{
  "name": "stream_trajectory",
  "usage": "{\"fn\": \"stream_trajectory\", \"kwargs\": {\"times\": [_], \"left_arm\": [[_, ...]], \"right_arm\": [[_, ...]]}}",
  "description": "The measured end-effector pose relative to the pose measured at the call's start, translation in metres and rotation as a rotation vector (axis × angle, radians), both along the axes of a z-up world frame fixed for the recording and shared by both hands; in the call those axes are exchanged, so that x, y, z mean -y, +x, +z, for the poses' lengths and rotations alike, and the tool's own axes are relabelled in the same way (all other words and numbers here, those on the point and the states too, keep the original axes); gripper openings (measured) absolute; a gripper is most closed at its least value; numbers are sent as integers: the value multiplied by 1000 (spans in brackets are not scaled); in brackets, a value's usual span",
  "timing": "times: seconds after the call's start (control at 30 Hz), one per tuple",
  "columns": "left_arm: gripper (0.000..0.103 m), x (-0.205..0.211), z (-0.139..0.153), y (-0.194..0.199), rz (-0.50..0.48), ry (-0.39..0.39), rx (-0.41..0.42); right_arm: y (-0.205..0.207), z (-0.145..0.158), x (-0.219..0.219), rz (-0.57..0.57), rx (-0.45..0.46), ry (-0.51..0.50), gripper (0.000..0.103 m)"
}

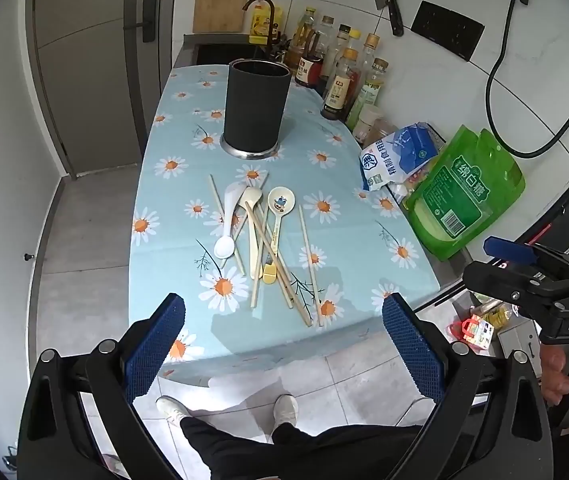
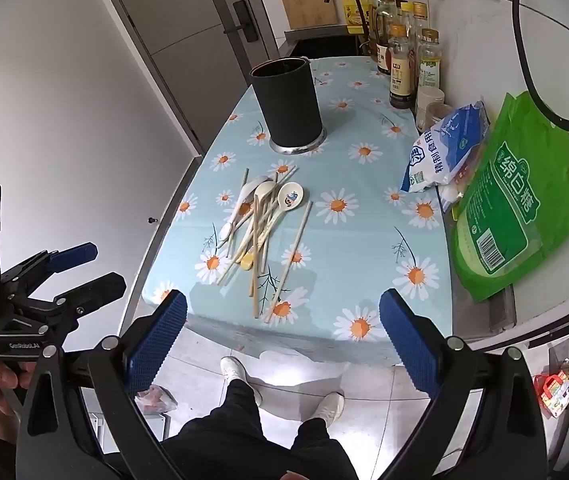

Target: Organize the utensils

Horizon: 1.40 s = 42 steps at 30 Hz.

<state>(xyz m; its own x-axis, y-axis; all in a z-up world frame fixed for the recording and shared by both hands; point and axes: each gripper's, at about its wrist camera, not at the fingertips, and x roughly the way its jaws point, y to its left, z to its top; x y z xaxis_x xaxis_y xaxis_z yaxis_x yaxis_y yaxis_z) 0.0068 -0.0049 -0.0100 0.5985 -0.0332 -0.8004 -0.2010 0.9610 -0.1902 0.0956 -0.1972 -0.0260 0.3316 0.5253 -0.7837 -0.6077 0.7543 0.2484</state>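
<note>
We hold both tools off the near edge of the daisy-print light-blue tabletop [image 1: 348, 240], over the floor. Left hand-held gripper [image 1: 284, 344]: blue pads wide apart, nothing btwn them. Right hand-held gripper [image 2: 282, 340]: same, spread wide & empty. The loose pile of pale wooden chopsticks [image 1: 272, 256] w/ three spoons, a white plastic spoon [image 1: 228, 224], a cream spoon [image 1: 253, 216] & a cartoon-print ceramic spoon [image 1: 280, 204], lies mid-tabletop. The tall black cylindrical utensil holder on a steel base [image 1: 255, 108] stands upright at 12 o'clock from the pile, apart from it. Green sugar bag [image 1: 464, 196] at 3 o'clock.
</note>
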Motion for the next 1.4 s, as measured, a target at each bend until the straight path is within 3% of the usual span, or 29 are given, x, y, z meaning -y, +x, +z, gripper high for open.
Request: {"fn": "stream_trajectory", "kwargs": {"times": [1.4], "left_arm": [[96,7,-1,-1,-7,-18,-5]], "right_arm": [[-3,0,-3,3,-11,6,96]]}}
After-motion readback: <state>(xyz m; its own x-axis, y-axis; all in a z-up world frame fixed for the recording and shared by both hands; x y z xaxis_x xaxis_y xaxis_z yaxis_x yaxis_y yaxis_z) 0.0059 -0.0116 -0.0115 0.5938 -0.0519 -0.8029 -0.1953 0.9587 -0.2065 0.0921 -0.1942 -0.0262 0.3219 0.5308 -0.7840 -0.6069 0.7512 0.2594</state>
